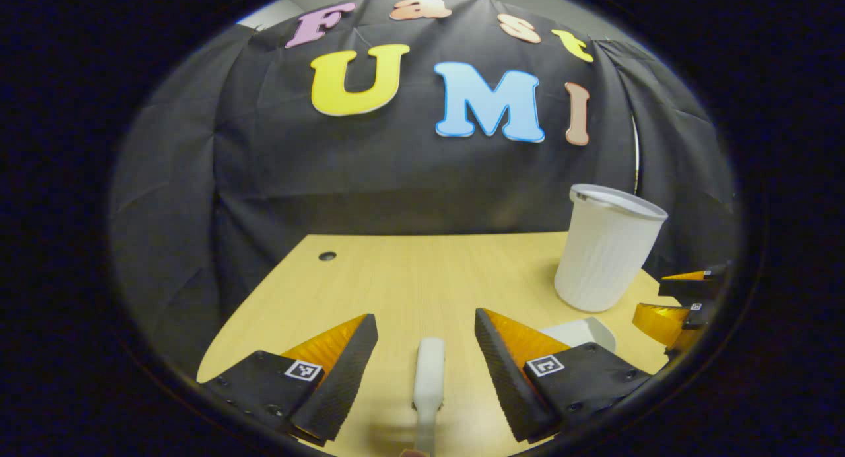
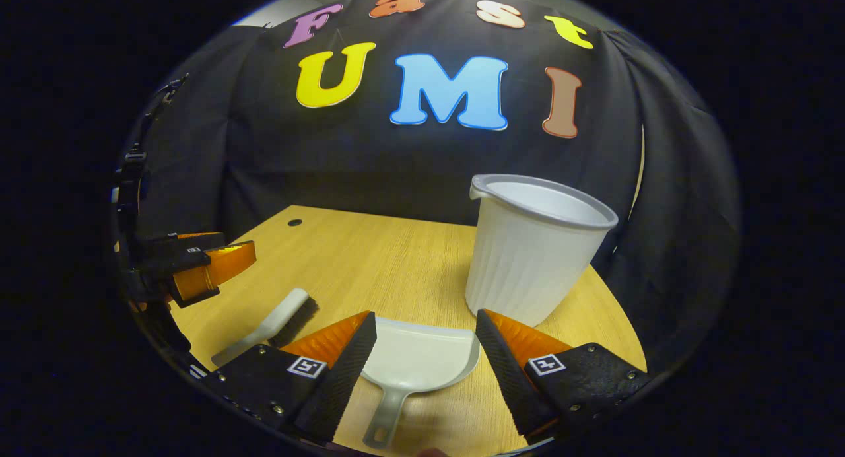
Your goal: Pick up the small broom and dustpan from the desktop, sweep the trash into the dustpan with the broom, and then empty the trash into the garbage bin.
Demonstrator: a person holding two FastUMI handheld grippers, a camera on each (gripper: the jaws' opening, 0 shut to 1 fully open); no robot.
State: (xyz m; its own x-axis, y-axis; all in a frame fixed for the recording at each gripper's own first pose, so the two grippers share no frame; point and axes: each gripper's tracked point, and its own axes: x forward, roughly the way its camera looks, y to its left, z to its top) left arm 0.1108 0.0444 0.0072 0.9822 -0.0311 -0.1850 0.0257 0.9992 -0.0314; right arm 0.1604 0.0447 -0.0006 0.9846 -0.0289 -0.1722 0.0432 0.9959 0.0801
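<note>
The small white broom (image 1: 429, 378) lies flat on the wooden desktop (image 1: 409, 272), its handle running between the fingers of my open left gripper (image 1: 426, 321), which hovers over it without touching. In the right gripper view the same broom (image 2: 270, 325) lies at the lower left with its dark bristles facing right. The white dustpan (image 2: 416, 358) rests on the desk with its handle pointing toward me, framed by my open right gripper (image 2: 426, 319). A corner of the dustpan (image 1: 581, 331) shows behind the left gripper's right finger. The white ribbed garbage bin (image 2: 535, 252) stands upright just beyond the dustpan.
The bin (image 1: 607, 252) stands at the desk's right side in the left gripper view, with the right gripper (image 1: 686, 305) beside it at the edge. The left gripper (image 2: 204, 265) shows at the left of the right gripper view. A cable hole (image 1: 327, 255) sits near the desk's far edge.
</note>
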